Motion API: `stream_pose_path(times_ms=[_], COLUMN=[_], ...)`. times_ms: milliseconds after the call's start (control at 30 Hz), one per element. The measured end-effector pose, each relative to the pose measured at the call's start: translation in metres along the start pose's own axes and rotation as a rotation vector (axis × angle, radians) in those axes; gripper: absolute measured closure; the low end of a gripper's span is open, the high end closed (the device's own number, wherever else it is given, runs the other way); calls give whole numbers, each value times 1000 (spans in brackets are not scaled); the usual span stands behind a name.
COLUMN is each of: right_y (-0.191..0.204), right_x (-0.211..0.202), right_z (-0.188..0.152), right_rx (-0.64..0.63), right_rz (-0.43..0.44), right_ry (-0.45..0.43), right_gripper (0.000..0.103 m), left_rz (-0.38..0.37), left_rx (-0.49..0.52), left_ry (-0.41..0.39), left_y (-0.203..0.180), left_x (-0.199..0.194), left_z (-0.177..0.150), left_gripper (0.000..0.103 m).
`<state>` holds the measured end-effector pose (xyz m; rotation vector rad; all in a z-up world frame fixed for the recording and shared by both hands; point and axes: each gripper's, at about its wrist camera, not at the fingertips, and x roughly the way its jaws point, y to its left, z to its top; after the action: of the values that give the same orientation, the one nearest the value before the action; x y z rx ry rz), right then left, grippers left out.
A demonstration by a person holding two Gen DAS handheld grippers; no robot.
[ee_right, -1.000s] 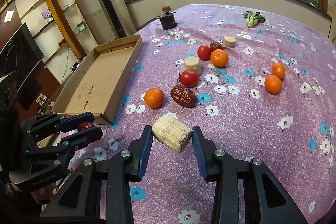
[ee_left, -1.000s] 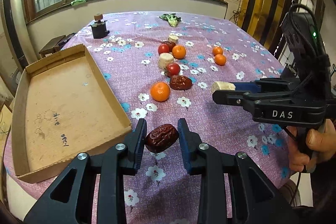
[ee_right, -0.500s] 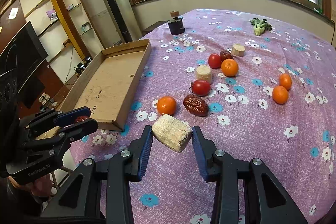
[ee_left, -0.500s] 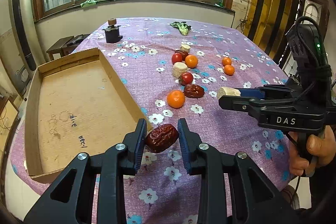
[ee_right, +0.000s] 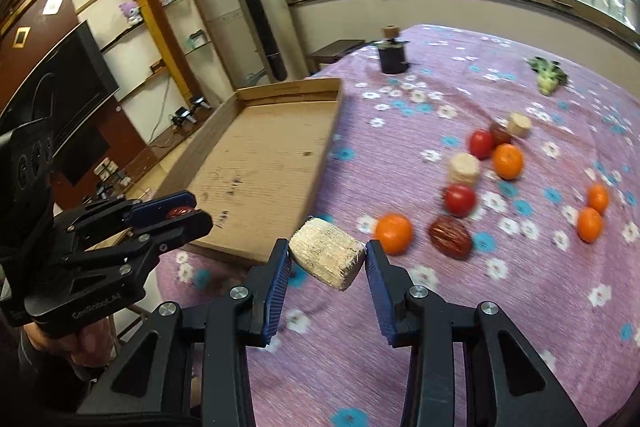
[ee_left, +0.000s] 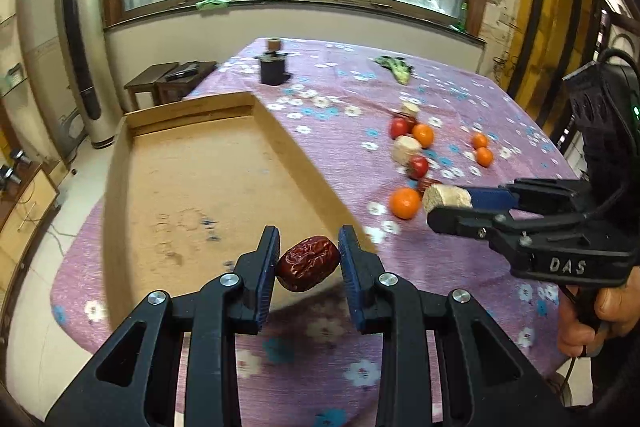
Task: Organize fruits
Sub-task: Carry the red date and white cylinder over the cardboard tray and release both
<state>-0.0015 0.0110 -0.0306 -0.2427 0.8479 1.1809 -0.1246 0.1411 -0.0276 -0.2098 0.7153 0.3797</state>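
At the bottom middle of the left wrist view, the left tool [ee_left: 308, 259] holds a wrinkly red date [ee_left: 309, 263] tight between its pads, just over the near corner of the cardboard tray [ee_left: 120, 167]. At the bottom middle of the right wrist view, the right tool [ee_right: 326, 263] holds a pale corn chunk [ee_right: 327, 259] above the purple flowery bench [ee_right: 460, 307]. Farther back, at the right, lie oranges [ee_right: 394, 233], tomatoes [ee_right: 460, 200] and another date [ee_right: 450, 237].
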Motion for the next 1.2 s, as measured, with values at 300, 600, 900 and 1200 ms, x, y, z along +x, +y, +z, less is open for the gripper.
stream_pose_path(times_ms=[300,600,900,1200], right_y=[45,61,64,62], right_x=[57,112,127,110], right_z=[18,24,24,23], right_rx=[-86,-137,-182,-190], right_rz=[92,89,63,58], right_ry=[67,176,220,192], right_gripper=[64,64,59,49], left_rz=[94,114,139,172], left_rx=[-79,-97,-103,-118], left_ry=[28,107,172,144], left_y=[47,61,65,66], left_x=[11,42,57,46], left_z=[1,-8,-16,-12], left_gripper=[75,75,75,42])
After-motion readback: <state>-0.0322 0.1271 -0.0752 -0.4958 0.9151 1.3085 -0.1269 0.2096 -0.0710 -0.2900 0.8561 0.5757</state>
